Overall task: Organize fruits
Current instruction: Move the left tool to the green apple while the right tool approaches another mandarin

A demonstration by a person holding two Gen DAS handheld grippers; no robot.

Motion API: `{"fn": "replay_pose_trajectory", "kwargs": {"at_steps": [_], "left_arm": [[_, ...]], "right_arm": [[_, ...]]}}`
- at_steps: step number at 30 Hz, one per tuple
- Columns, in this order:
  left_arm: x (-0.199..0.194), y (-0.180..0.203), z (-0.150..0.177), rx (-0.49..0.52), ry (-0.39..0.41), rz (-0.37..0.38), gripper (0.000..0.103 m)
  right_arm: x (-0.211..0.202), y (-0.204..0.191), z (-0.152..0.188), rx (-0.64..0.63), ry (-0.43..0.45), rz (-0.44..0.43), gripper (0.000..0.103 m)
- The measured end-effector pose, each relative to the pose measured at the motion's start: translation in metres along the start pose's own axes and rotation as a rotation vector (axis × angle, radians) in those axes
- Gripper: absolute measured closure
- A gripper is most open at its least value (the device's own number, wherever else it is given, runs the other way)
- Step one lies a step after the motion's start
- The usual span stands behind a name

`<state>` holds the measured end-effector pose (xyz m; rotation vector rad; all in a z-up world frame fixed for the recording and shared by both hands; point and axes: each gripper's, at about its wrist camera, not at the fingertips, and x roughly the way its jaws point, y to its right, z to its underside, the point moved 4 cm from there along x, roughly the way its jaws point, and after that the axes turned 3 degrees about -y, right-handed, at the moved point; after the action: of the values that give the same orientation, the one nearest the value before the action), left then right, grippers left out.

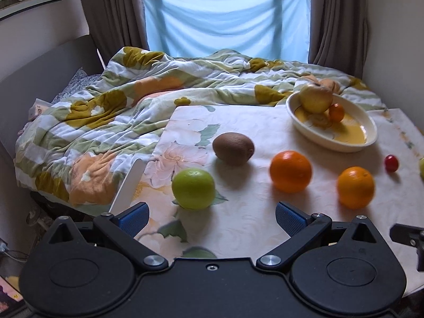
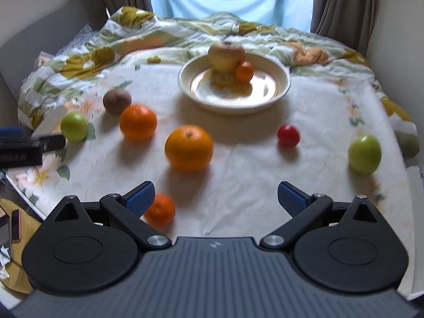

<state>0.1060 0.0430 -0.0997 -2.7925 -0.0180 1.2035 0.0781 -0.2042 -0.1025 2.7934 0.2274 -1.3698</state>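
Note:
A cream bowl (image 1: 371, 129) (image 2: 281, 92) at the table's far side holds a yellow apple (image 1: 315, 98) (image 2: 225, 55) and a small orange fruit (image 1: 336, 111) (image 2: 244, 71). On the floral cloth lie a green apple (image 1: 193, 188) (image 2: 74, 126), a kiwi (image 1: 233, 148) (image 2: 116, 101), two oranges (image 1: 290, 171) (image 1: 355, 187) (image 2: 137, 122) (image 2: 188, 148), a small red fruit (image 1: 391, 163) (image 2: 288, 135), a second green apple (image 2: 364, 154) and a small orange (image 2: 160, 210). My left gripper (image 1: 212, 218) is open and empty, just behind the green apple. My right gripper (image 2: 216, 198) is open and empty, with the small orange by its left finger.
The table (image 1: 238, 122) stands against a bed with a rumpled floral quilt (image 1: 106, 111) (image 2: 79, 61). Curtains and a blue sheet (image 1: 225, 18) hang behind. The left gripper shows at the left edge of the right wrist view (image 2: 31, 145). The table's left edge drops off beside the green apple.

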Motion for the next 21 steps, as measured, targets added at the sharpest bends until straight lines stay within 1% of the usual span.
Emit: {"fn": "replay_pose_trajectory", "kwargs": {"at_steps": [4, 6, 8, 11, 13, 15, 16, 18, 19, 21], "left_arm": [[0.018, -0.007, -0.003, 0.036, 0.004, -0.019, 0.002], [0.027, -0.011, -0.005, 0.042, 0.002, -0.023, 0.008], [0.036, -0.015, -0.007, 0.044, -0.010, -0.025, 0.009], [0.048, -0.019, -0.009, 0.053, -0.026, -0.025, 0.013], [0.055, -0.021, -0.009, 0.057, -0.037, -0.021, 0.017], [0.061, -0.021, -0.009, 0.056, -0.051, -0.011, 0.026], [0.063, -0.021, -0.009, 0.052, -0.057, -0.008, 0.028], [0.067, -0.023, -0.009, 0.046, -0.065, -0.003, 0.036], [0.068, -0.022, -0.009, 0.044, -0.066, 0.004, 0.037], [0.068, -0.021, -0.010, 0.044, -0.063, 0.030, 0.047]], "right_arm": [[0.010, -0.010, 0.006, 0.008, -0.015, 0.002, 0.000], [0.015, -0.016, 0.009, 0.014, -0.026, -0.006, 0.000], [0.020, -0.023, 0.013, 0.006, -0.034, -0.010, 0.000], [0.025, -0.034, 0.016, -0.008, -0.043, -0.014, 0.000], [0.028, -0.040, 0.018, -0.019, -0.048, -0.023, 0.000], [0.031, -0.045, 0.019, -0.038, -0.056, -0.020, 0.000], [0.033, -0.047, 0.019, -0.046, -0.058, -0.018, 0.001], [0.035, -0.050, 0.019, -0.053, -0.061, -0.019, 0.005], [0.036, -0.051, 0.019, -0.053, -0.063, -0.020, 0.007], [0.039, -0.053, 0.019, -0.050, -0.068, -0.021, 0.011]]}}
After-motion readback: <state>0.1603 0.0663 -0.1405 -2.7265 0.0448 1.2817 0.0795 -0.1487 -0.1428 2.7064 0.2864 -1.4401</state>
